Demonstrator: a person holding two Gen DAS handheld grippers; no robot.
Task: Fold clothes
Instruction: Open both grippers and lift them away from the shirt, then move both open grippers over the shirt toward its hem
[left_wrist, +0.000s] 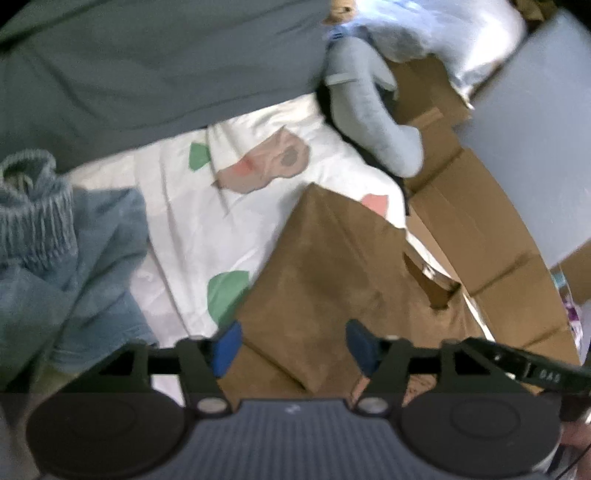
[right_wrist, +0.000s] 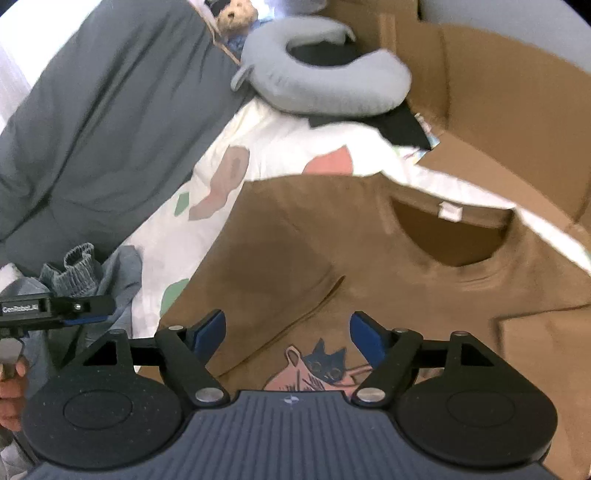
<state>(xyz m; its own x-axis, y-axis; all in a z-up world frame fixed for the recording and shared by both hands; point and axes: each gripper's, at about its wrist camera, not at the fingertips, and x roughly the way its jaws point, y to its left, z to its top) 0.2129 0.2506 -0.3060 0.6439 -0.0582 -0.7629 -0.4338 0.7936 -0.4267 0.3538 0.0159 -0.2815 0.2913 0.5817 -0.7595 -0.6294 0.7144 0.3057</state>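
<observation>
On the white patterned bedsheet (right_wrist: 280, 144), the brown T-shirt (right_wrist: 295, 251) lies spread face up with its neckline away from the person, seemingly laid flat so its sides can be folded in. Above it the left gripper (left_wrist: 293, 345) and right gripper (right_wrist: 288, 332) hang with jaws released, holding nothing.

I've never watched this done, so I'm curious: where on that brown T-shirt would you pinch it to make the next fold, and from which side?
Probably at the brown T-shirt's outer edges. It lies flat on the patterned sheet, neck opening away from the grippers, so only edges give thin fabric to pinch. Come from above, right gripper on the right sleeve, left gripper on the left edge.
</observation>
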